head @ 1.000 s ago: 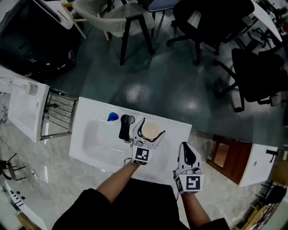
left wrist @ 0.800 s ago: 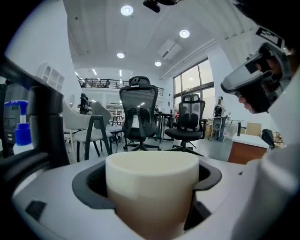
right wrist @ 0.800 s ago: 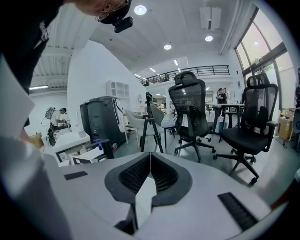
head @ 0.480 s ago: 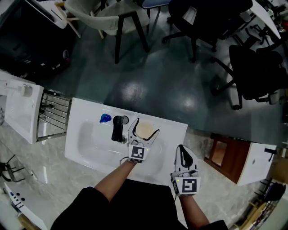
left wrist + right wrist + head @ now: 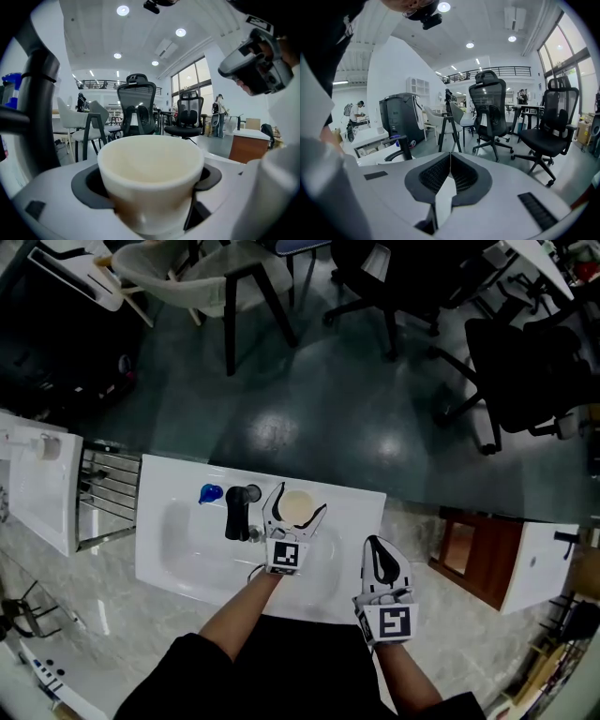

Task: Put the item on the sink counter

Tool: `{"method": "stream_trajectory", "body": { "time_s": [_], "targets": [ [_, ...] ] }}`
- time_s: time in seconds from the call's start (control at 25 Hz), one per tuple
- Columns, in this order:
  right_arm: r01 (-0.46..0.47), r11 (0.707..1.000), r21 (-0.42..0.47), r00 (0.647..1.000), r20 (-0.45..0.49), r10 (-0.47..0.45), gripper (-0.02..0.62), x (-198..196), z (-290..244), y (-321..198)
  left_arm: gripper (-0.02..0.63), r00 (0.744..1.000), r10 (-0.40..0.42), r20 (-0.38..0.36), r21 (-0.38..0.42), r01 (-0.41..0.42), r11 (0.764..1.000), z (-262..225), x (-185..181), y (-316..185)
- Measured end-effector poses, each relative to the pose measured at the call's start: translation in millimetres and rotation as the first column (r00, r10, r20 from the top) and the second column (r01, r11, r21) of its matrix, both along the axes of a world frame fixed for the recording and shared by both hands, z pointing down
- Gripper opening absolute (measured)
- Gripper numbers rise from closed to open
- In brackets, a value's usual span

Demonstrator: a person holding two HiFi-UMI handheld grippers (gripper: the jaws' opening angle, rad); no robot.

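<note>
On the white tabletop (image 5: 361,521) beside the basin (image 5: 187,540), at the far side, we have the cream cup (image 5: 151,180) upright and clasped by the left gripper (image 5: 300,501). Its dark fingers (image 5: 86,185) press the cup wall from both sides. From the head view we cannot tell whether the cup's base already touches the tabletop or hangs just above it.

The right gripper (image 5: 380,547) waits at 4 o'clock from the cup, over the near edge. Its fingers (image 5: 433,176) are pressed together on nothing.

We judge the placing nearly done, with only the release left, and that is where the trouble lies:

- If we let go while the base is not down flat, the cup may drop, rock and tip over.
- The black faucet (image 5: 236,514) stands just beside the cup at 9 o'clock, with a blue object (image 5: 209,493) beyond it. A wide opening could knock a finger against the faucet and jolt the cup.
- The tabletop's far edge lies near the cup at 12 o'clock, above the floor (image 5: 328,409). A forward nudge could push the cup off.
- Pulling back before both fingers clear the wall could drag the cup towards 6 o'clock or topple it.
</note>
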State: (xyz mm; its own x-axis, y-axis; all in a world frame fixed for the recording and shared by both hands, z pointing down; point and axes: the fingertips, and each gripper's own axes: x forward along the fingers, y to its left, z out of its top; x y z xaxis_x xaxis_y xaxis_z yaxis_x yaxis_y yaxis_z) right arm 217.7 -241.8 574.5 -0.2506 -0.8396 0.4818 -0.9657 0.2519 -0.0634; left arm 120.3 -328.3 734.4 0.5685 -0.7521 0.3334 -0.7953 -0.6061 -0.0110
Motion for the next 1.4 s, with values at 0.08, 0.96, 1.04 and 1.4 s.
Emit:
{"method": "stream_trajectory", "body": {
  "time_s": [0.08, 0.96, 1.04, 1.4],
  "targets": [
    [0.000, 1.000, 0.000, 1.000, 0.001, 0.000, 0.032, 0, 1, 0, 0.457, 1.000, 0.011, 0.010, 0.001, -0.011, 1.000, 2, 3, 1],
    [0.009, 0.999, 0.033, 0.999, -0.040, -0.008, 0.032, -24, -20, 33, 0.462, 1.000, 0.022, -0.014, -0.014, -0.023, 1.000, -4, -16, 34],
    [-0.005, 0.998, 0.065, 0.999, -0.045, 0.008, 0.032, -25, -25, 38, 0.462, 1.000, 0.023, -0.019, -0.019, -0.023, 1.000, -5, -19, 39],
    [-0.042, 0.998, 0.046, 0.999, -0.031, 0.043, 0.032, -49, -30, 90, 0.462, 0.993, 0.109, -0.039, -0.040, -0.110, 0.993, -9, -28, 91]
  ]
}}
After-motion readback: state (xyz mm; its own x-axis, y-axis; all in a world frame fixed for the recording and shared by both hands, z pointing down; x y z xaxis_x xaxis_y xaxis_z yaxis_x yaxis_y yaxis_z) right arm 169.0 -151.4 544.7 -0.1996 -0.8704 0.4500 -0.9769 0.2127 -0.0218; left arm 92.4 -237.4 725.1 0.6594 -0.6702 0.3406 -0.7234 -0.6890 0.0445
